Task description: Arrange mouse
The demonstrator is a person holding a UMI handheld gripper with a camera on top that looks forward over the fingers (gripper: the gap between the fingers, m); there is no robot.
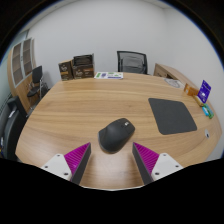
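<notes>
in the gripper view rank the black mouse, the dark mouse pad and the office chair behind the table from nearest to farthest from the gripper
The gripper is open.
1. Black mouse: just ahead of the fingers, on the wooden table.
2. Dark mouse pad: farther out on the table, off to the right.
3. Office chair: beyond the table's far edge, near the back wall.
</notes>
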